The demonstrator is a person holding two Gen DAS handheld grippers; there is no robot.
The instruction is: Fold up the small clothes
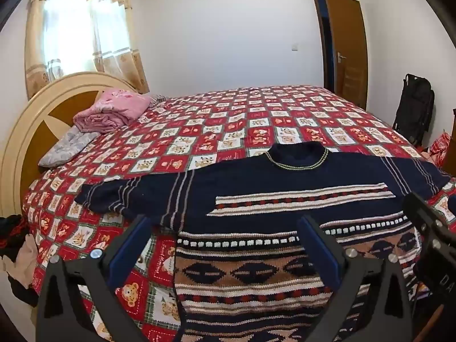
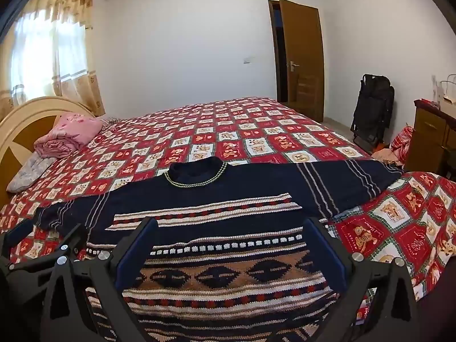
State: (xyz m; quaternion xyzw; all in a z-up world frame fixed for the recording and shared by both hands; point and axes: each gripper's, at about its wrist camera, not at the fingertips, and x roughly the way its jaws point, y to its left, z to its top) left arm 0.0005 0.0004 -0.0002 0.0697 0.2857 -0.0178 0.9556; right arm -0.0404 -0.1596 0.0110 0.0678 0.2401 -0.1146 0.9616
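One bed (image 1: 285,114) fills the room, covered by a single red-and-white checked bedspread with small bear pictures. At its far left stands one cream and brown headboard (image 1: 34,119), and against it lie two soft things: a rolled pink blanket (image 1: 114,111) on top of a pale grey pillow (image 1: 68,145). One curtained window (image 1: 77,28) glows behind them.

One sweater (image 1: 256,188), dark navy with a round collar and bands of white, red and tan pattern, lies spread flat on the near edge of the bed, collar towards the far side. Its two sleeves stretch out left and right, each marked with thin pale stripes; the left sleeve lies rumpled at its cuff.

Two grippers hover over the lower part of the sweater, side by side, both tilted downward. The left gripper (image 1: 225,236) has its two blue-padded fingers spread as wide as they go, one over the bedspread and one over the knit, with nothing pinched between them. The right gripper (image 2: 233,239) stands equally wide over the patterned chest, holding nothing.

Further right, one brown door (image 2: 302,57) stands ajar, one black folded chair (image 2: 373,105) leans on the wall, and one wooden cabinet (image 2: 430,134) sits at the far right edge.
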